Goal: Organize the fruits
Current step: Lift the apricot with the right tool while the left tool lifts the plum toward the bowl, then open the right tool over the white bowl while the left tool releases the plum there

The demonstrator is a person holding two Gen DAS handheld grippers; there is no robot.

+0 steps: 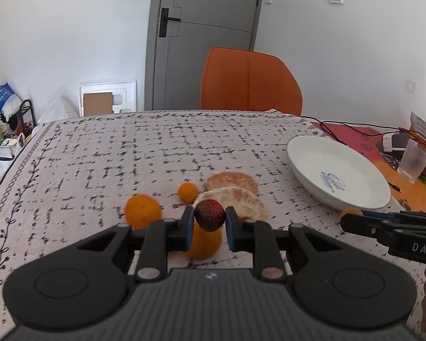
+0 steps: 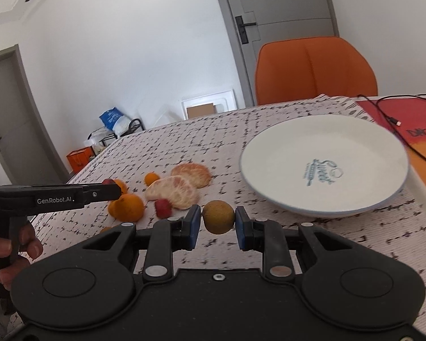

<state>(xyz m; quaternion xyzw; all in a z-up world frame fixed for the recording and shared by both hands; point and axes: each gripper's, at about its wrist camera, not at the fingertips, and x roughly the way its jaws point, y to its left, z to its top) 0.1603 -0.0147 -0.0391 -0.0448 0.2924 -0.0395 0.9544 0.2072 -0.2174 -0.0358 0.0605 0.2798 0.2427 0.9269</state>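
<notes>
My left gripper is shut on a dark red berry, held above the table. Below it lie oranges, a small kumquat and two peeled citrus halves. My right gripper is shut on a round yellow-brown fruit, just left of the white plate. In the right wrist view the left gripper comes in from the left over the fruit pile, where a red berry lies. In the left wrist view the right gripper shows beside the plate.
A patterned cloth covers the table. An orange chair stands at the far side. At the right are a black cable, a red mat and a clear plastic cup.
</notes>
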